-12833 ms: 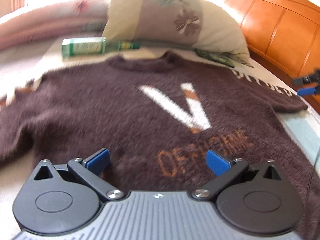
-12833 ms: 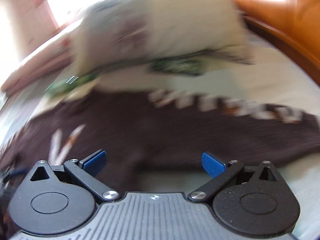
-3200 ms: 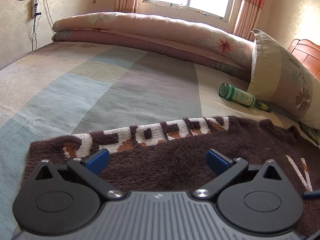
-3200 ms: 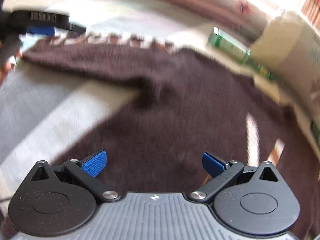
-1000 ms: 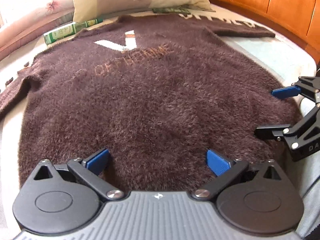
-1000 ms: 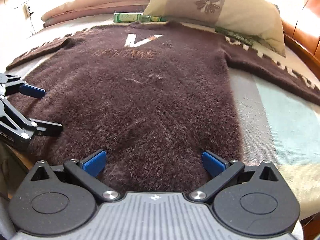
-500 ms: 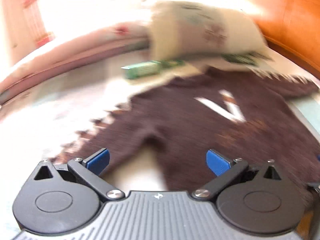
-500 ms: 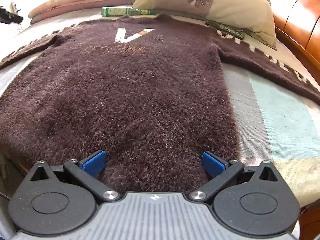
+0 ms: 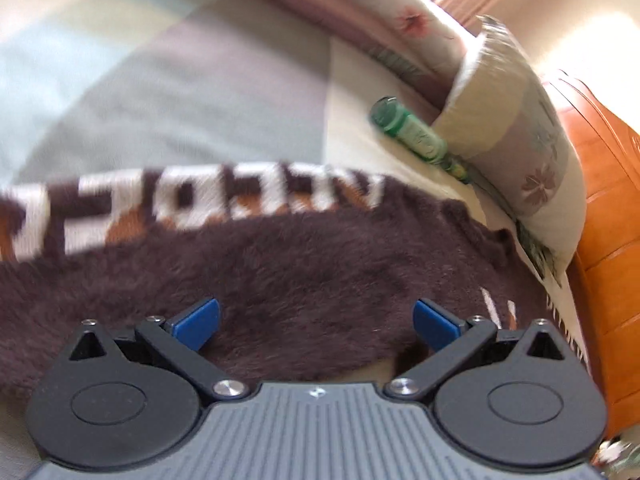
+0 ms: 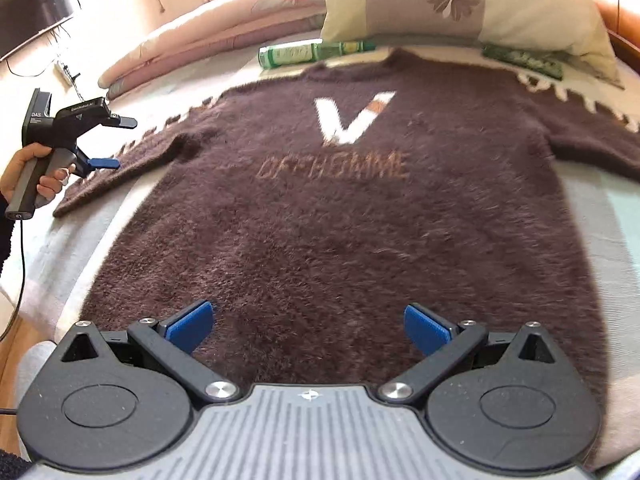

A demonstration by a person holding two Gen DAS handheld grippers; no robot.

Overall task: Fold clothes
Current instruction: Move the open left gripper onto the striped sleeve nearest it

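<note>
A fuzzy dark brown sweater [image 10: 340, 220] lies flat, front up, on the bed, with a white V and orange lettering on its chest. My right gripper [image 10: 308, 326] stands open just above the hem, holding nothing. In the right wrist view my left gripper [image 10: 118, 143] is at the far left, held by a hand [image 10: 24, 176], open beside the sweater's left sleeve. In the left wrist view my left gripper [image 9: 316, 320] hovers open over that sleeve [image 9: 280, 264], near its white and orange lettering [image 9: 192, 200].
A green bottle [image 10: 304, 53] lies just past the collar, against a flowered pillow [image 10: 460, 0]. A folded pink quilt [image 10: 200, 36] runs along the far side. An orange wooden headboard [image 9: 608, 208] bounds the bed at the right. Striped bedsheet [image 9: 160, 80] lies beyond the sleeve.
My left gripper has swung from the hem over to the left sleeve. My right gripper stayed by the hem, drawn back and up a little. Both remain open.
</note>
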